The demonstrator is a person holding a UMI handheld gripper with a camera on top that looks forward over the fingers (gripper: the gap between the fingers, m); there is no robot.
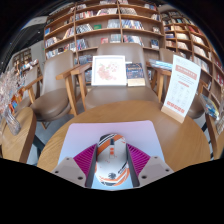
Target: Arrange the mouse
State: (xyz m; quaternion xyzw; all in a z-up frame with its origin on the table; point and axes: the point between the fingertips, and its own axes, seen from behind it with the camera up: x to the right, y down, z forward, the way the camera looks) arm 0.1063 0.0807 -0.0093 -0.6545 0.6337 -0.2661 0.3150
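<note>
A white mouse [111, 160] with orange and dark markings sits between my gripper's [112, 163] two fingers, over a pale lavender mouse mat [80, 137] on a round wooden table [180, 135]. The magenta pads [87, 157] press against both sides of the mouse. The gripper is shut on the mouse. I cannot tell whether the mouse rests on the mat or is held just above it.
A wooden armchair [110, 85] stands beyond the table with books on its seat. An orange-and-white sign [180, 88] stands on the table at the right. Another chair [45, 95] is at the left. Bookshelves [100, 25] fill the background.
</note>
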